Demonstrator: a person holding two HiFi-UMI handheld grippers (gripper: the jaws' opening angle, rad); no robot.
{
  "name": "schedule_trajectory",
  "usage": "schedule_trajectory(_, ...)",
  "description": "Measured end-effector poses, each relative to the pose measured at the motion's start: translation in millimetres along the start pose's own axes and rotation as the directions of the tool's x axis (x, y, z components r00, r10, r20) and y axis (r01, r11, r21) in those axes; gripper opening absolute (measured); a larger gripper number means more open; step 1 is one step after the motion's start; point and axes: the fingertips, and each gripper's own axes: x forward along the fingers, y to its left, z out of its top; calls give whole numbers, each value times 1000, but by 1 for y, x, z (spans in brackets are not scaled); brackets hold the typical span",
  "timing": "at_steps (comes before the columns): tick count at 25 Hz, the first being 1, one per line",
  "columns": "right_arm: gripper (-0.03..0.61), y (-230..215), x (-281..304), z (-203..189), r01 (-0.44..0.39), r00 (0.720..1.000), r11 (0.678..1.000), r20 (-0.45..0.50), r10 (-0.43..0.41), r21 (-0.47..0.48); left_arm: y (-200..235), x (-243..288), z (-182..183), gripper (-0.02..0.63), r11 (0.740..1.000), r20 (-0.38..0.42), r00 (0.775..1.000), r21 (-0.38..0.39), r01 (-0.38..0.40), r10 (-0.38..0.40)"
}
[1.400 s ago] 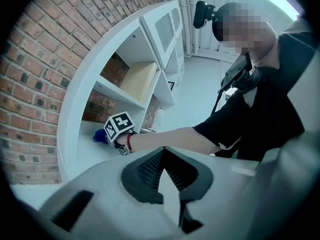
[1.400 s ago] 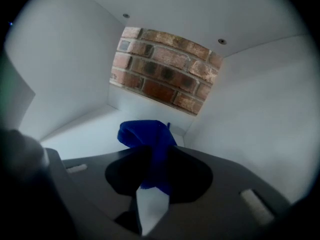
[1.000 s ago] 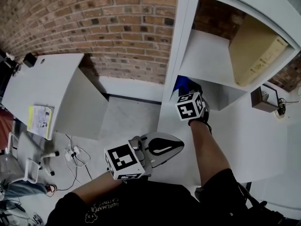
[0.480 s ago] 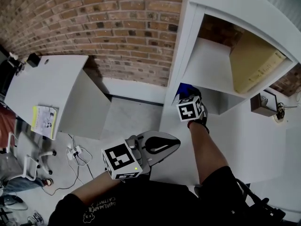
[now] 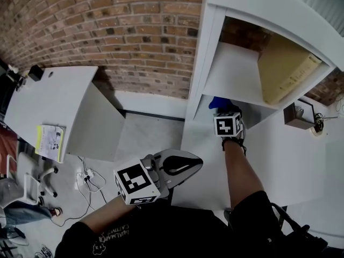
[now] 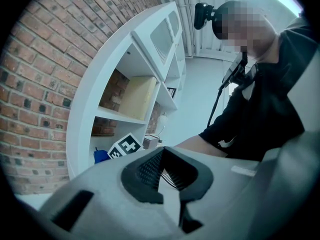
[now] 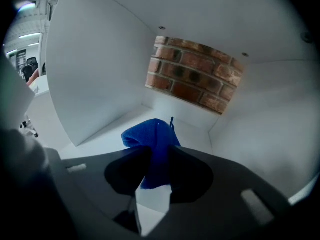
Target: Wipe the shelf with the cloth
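The right hand-held gripper (image 7: 156,156), clamped on the blue cloth (image 7: 152,134), has slid rightward along the lower shelf (image 7: 107,134) at frame centre-right, so wiping looks under way; the left hand-held gripper (image 6: 163,151) hangs closed, empty.

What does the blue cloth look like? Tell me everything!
The cloth is bright blue and looks soft and fuzzy. It is bunched into a fold, with a thin loop sticking up behind it. The right gripper pinches it between both jaws inside a white shelf compartment with brick showing at the back. Whether it touches the shelf floor cannot be told.
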Motion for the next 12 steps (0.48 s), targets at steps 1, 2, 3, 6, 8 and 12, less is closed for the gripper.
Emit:
schedule_trajectory(1, 115, -6, -1, -3, 12, 1000, 1000, -8, -12, 14, 0, 0, 0, -2, 1000, -2, 1000, -1, 1, -1)
schedule_trajectory(2, 115, -11, -1, -6, 25, 1000, 999, -15, -25, 25, 1, -1, 0, -2, 1000, -2, 1000, -4, 3, -3)
schedule_trajectory(3, 115, -16, -2, -8, 39, 999, 999, -21, -38, 33, 1, -1, 0, -2, 1000, -1, 1000, -7, 4, -4)
schedule_trajectory(6, 115, -28, -4, -13, 78, 996, 996, -33, -77, 47, 3, -3, 0, -2, 1000, 1, 1000, -15, 5, -5)
schedule_trajectory(8, 115, -35, -6, -16, 103, 994, 993, -40, -101, 59, 2, -4, -1, -2, 1000, -2, 1000, -13, 14, -14)
schedule_trajectory(12, 115, -46, -14, -20, 154, 987, 984, -56, -150, 93, 7, -7, -3, -2, 1000, -4, 1000, -5, 10, -10)
